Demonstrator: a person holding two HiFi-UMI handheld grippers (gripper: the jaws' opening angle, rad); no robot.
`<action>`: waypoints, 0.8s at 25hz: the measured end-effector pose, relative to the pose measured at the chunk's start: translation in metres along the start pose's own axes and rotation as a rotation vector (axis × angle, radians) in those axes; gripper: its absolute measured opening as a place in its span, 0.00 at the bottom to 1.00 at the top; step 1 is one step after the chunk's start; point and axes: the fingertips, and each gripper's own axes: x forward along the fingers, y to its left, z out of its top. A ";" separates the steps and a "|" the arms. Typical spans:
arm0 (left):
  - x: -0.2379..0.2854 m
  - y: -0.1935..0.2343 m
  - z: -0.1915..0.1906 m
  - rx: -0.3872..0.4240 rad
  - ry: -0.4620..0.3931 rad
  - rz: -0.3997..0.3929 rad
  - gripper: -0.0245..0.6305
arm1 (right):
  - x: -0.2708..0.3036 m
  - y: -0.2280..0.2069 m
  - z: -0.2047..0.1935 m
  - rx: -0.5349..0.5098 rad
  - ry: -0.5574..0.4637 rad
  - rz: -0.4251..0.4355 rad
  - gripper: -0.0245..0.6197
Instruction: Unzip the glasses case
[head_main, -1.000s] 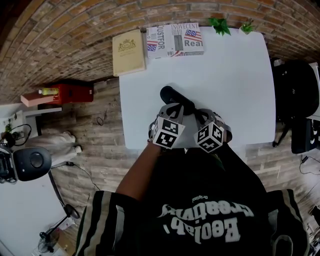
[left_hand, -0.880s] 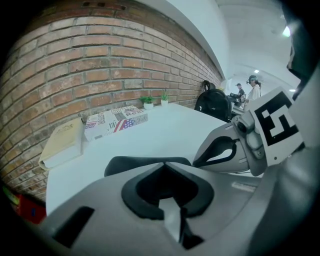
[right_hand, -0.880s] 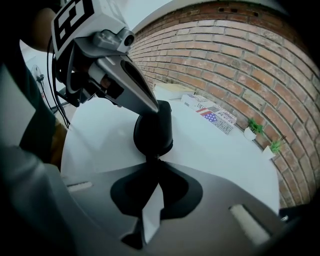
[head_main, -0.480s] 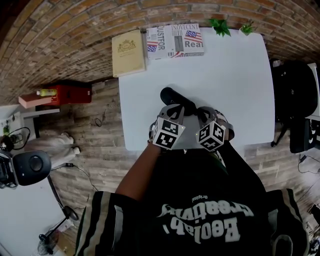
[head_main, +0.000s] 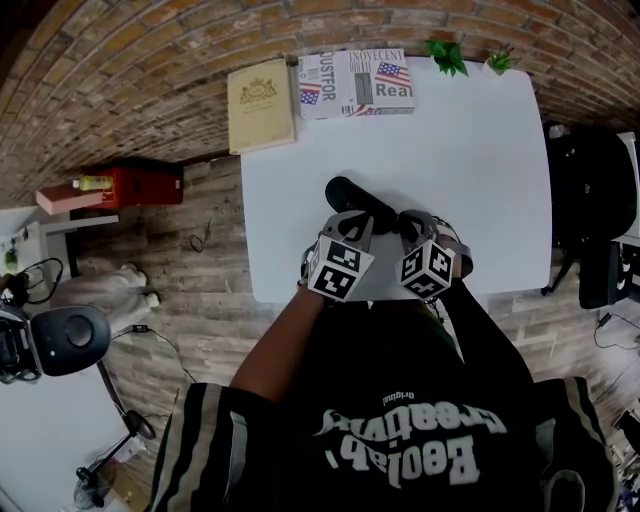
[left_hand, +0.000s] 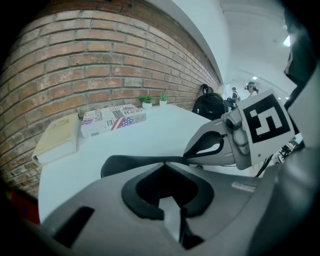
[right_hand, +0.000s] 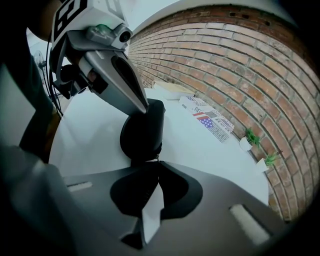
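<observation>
Black glasses case (head_main: 350, 192); left gripper (left_hand: 164, 165) and right gripper (right_hand: 157, 164) down-tilted, fingers (right_hand: 152, 207) together.

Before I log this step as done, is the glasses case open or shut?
Shut: the glasses case shows no gap in either gripper view.

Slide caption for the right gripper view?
Right gripper shut on the zip pull of the black glasses case, left gripper holding it.

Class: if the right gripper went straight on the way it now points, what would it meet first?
The black glasses case: it lies directly ahead of the right gripper, whose shut jaws reach its near end. Whether they grip anything there is hard to judge.
</observation>
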 end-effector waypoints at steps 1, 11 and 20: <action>0.000 0.000 -0.001 0.001 0.001 -0.002 0.05 | 0.001 -0.001 0.001 -0.001 0.000 -0.001 0.06; 0.001 0.001 0.002 -0.005 -0.022 -0.007 0.05 | 0.008 -0.008 0.005 0.020 0.022 -0.011 0.07; -0.027 0.028 0.017 -0.009 -0.109 0.113 0.04 | -0.021 -0.019 0.010 0.240 -0.142 -0.027 0.22</action>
